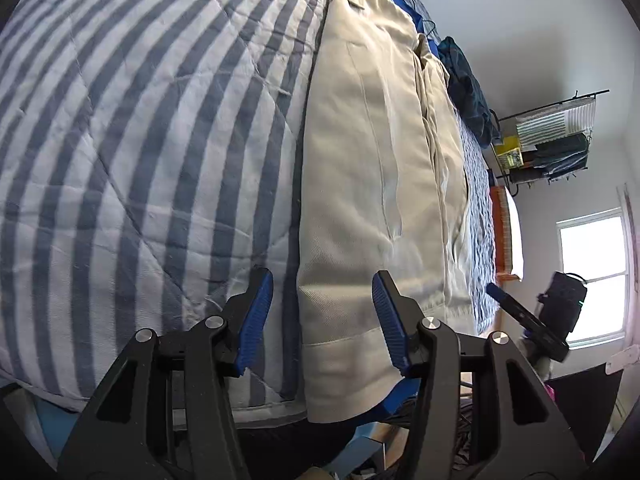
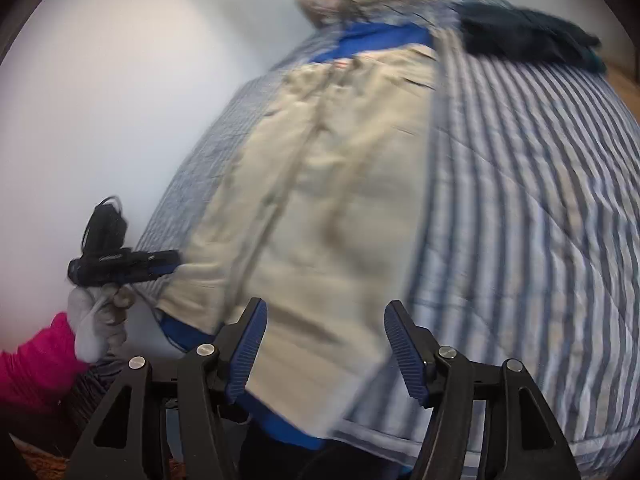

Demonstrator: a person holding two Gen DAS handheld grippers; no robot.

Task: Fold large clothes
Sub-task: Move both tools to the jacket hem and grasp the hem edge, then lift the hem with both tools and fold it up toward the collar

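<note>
Left wrist view, left to right: striped quilt (image 1: 140, 140), blue and white, covers the bed. Beige trousers (image 1: 372, 168) lie lengthwise on it, folded leg on leg, hem end hanging just over the near bed edge. Left gripper (image 1: 323, 320): jaws released, blue pads apart, hem end showing between them, pads not pressing the cloth. Blue garment (image 1: 404, 8) under the trousers' far end. Dark garment (image 1: 468, 84) at the bed's right side. Wire rack (image 1: 548, 140) on the wall, holding folded items. Window (image 1: 592, 276), bright. Right gripper (image 1: 524, 316) seen at the far right, beyond the bed edge; its state cannot be told from here.

Right wrist view, blurred, left to right: pink sleeve (image 2: 36, 356) and gloved hand (image 2: 96, 324) holding the left gripper (image 2: 124, 264), its tip at the trousers' left edge. Trousers (image 2: 328, 184) run up the middle of the quilt (image 2: 520, 208), blue cloth showing beneath the near end. Right gripper (image 2: 325, 348): jaws released, pads apart over the near hem, grasping nothing. Dark garment (image 2: 524, 36) at upper right.
</note>
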